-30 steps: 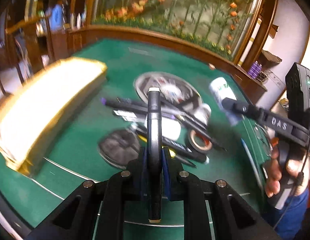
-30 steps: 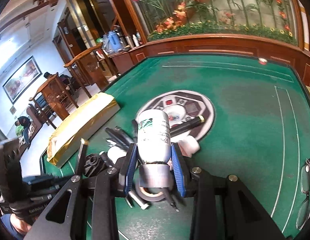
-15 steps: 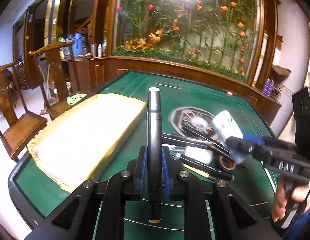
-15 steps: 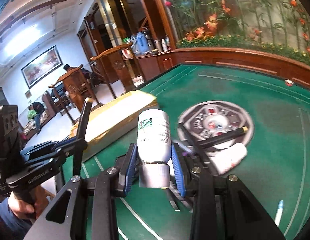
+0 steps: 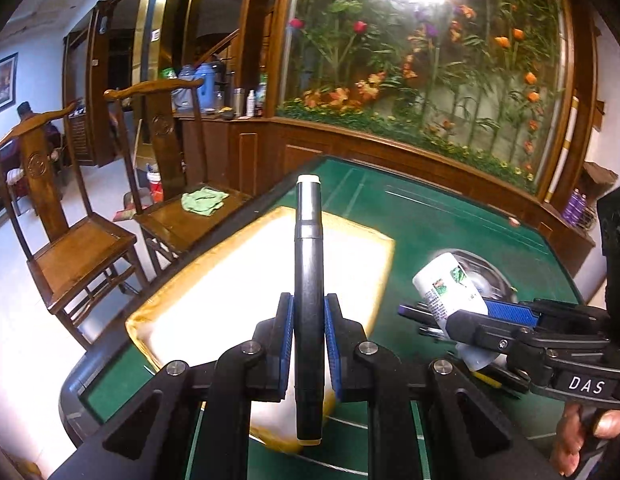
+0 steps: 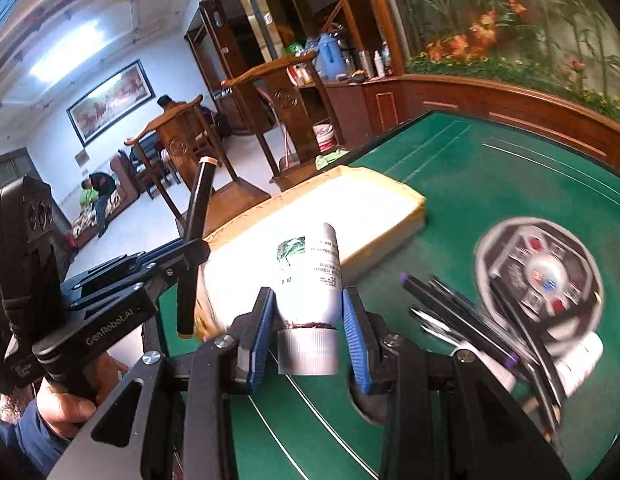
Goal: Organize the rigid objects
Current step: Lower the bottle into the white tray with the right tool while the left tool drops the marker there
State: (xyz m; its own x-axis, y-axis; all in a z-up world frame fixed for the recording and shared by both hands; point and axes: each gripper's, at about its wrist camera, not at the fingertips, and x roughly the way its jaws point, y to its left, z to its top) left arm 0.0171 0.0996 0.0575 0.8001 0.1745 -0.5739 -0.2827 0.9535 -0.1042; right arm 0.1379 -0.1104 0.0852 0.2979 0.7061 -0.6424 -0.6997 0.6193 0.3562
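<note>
Presently held, left gripper [image 5: 309,344]: one black marker [image 5: 308,280] with a white end cap, clamped between the blue pads, standing upright along the fingers above the gold-edged box [image 5: 229,292]. Seen from the right wrist view, the same marker [image 6: 193,236] rises at a slant out of that gripper [image 6: 185,256], with a hand [image 6: 67,404] around the handle below.

Held, right gripper [image 6: 309,332]: one white bottle [image 6: 310,272] with a green-printed label and a ribbed silver cap [image 6: 307,352]; the blue pads press on its lower body just above the cap, base pointing away from the camera. In the left wrist view the bottle [image 5: 446,284] juts up and leftward from that gripper [image 5: 462,320], over the green table [image 5: 430,216].

On the table, right of the box [image 6: 322,216]: a round grey centre panel [image 6: 538,276] with coloured buttons. Beside and partly across it lies a loose pile of dark pens and markers [image 6: 462,316], blurred, so the count cannot be told; a small white container [image 6: 578,364] lies at its near edge.

Off the table: two wooden chairs [image 5: 81,248], one with a green cloth [image 5: 203,200] on its seat.
</note>
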